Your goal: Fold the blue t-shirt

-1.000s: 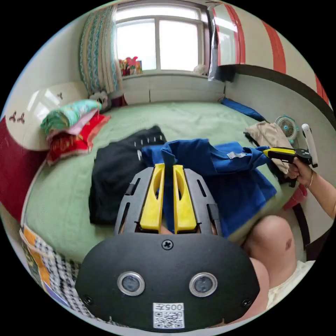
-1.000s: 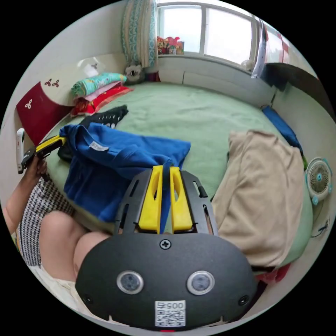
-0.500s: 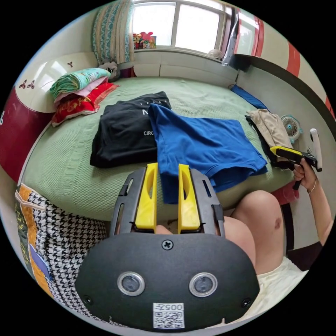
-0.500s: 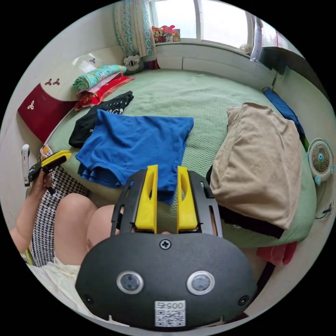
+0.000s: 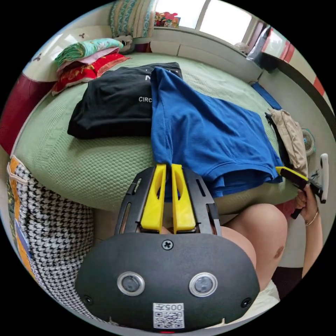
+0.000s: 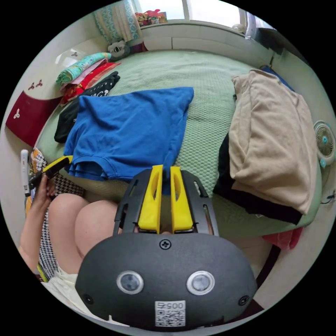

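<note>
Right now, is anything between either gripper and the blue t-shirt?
Nothing visible: the left gripper and right gripper each meet the hanging edge of the blue cotton t-shirt directly. The black printed t-shirt lies partly underneath.

This is a bedroom in a home: a bed [image 6: 210,91] with green cover, folded quilts [image 5: 87,57] by the headboard, a curtained window [image 5: 206,21].

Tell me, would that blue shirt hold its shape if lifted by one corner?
Probably not. The blue shirt drapes limply over the bed edge, so it would likely sag. It looks thin and light. Its hem already bunches in layers, so folds may slip apart.
</note>
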A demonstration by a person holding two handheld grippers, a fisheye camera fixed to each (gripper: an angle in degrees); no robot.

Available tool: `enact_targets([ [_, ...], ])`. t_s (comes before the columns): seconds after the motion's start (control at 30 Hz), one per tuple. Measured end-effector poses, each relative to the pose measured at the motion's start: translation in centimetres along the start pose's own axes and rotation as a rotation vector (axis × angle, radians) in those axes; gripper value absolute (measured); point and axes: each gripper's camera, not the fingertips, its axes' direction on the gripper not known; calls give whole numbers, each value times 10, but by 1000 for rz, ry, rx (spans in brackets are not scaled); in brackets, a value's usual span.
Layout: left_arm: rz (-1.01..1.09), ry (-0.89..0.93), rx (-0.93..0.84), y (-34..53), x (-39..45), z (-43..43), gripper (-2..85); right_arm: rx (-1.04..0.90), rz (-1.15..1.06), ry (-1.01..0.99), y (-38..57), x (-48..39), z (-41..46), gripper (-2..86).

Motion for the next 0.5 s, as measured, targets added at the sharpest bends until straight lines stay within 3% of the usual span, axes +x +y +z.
enact_targets([
  [0.27,28,-42,-34,-3,21,-15,37,11,-47,79,10,-17,-15,-9],
  [0.4,-43,-235,-55,-1,45,-26,14,-20,-61,108,14,-23,-4,6],
  [0.5,34,-214,-4,-5,83,-48,10,-12,-83,97,15,-22,-9,22],
])
